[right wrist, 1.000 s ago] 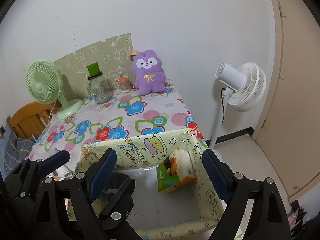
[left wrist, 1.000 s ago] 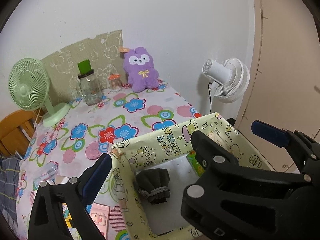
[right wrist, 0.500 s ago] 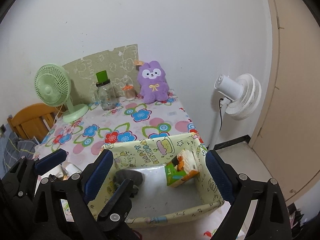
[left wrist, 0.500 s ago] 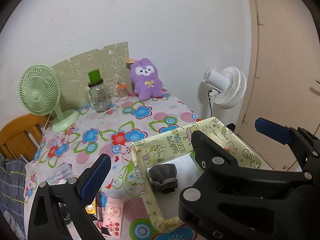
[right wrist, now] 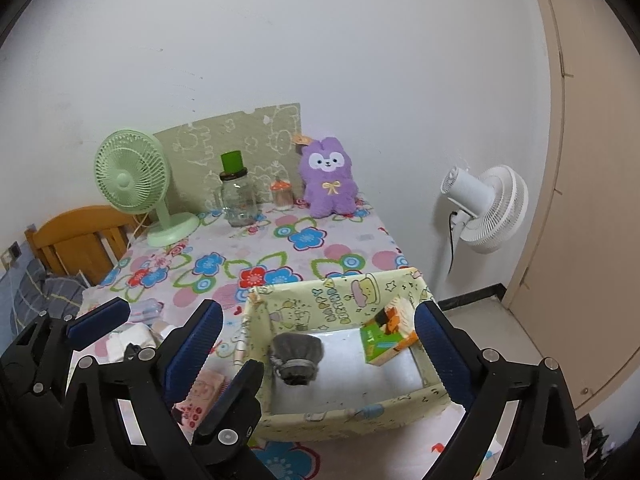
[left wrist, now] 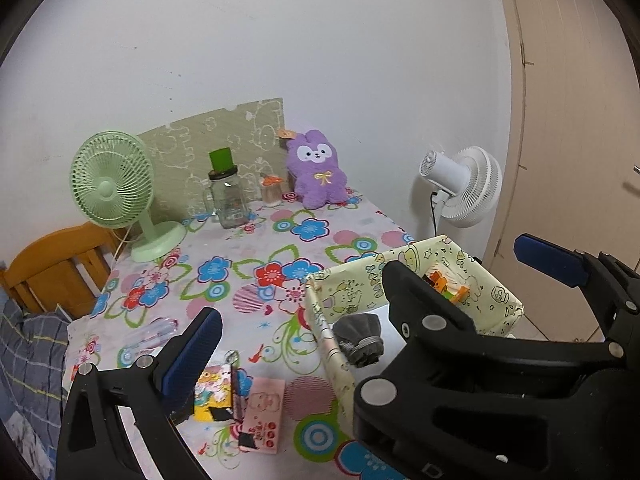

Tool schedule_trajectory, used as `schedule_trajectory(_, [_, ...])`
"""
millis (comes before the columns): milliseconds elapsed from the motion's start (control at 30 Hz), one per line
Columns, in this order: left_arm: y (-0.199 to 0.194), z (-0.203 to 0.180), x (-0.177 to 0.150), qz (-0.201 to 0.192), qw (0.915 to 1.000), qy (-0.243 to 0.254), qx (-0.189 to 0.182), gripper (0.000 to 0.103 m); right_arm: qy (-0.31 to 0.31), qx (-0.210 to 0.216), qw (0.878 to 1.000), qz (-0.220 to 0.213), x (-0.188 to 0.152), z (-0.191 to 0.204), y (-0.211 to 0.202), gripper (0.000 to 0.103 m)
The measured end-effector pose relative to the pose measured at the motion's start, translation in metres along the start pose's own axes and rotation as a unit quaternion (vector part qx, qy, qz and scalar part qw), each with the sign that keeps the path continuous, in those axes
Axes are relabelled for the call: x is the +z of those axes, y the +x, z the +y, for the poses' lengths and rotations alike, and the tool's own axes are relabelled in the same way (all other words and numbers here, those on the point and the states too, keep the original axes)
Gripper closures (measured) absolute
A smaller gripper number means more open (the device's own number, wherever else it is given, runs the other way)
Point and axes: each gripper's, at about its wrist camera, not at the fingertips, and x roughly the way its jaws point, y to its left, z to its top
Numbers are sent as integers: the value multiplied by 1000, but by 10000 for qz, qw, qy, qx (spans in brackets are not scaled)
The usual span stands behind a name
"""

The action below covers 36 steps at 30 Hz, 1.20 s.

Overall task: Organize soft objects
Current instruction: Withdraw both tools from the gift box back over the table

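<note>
The right gripper [right wrist: 316,334], jaws opening and empty, and the gaping left gripper [left wrist: 360,288] hover near the floppy cartoon-print fabric bin [right wrist: 344,300] holding a bunched grey pouch [right wrist: 297,356].

Yellow fabric box [right wrist: 344,300], grey pouch [right wrist: 297,354] inside, purple plush [right wrist: 329,178] behind
</note>
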Motion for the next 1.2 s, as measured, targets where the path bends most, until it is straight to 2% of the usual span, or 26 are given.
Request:
schedule_trajectory(200, [-11,10,-6,-76,9999,-53,100,0,-55,57,9999,-102,-3,14,-10,0])
schedule_trajectory(367, [-17,21,-11,-54,9997,-167,151,0,-80,138,9999,13,-5,24,-11,0])
schedule_trajectory(667, [-23,37,-24,-92,9993,-231,274,0,-104,316,9994,-68,-16,44,-14,0])
schedule_trajectory(1200, [-11,69,-57,191,9983,-475,272,0,-197,500,9981,311,-41,76,7,0])
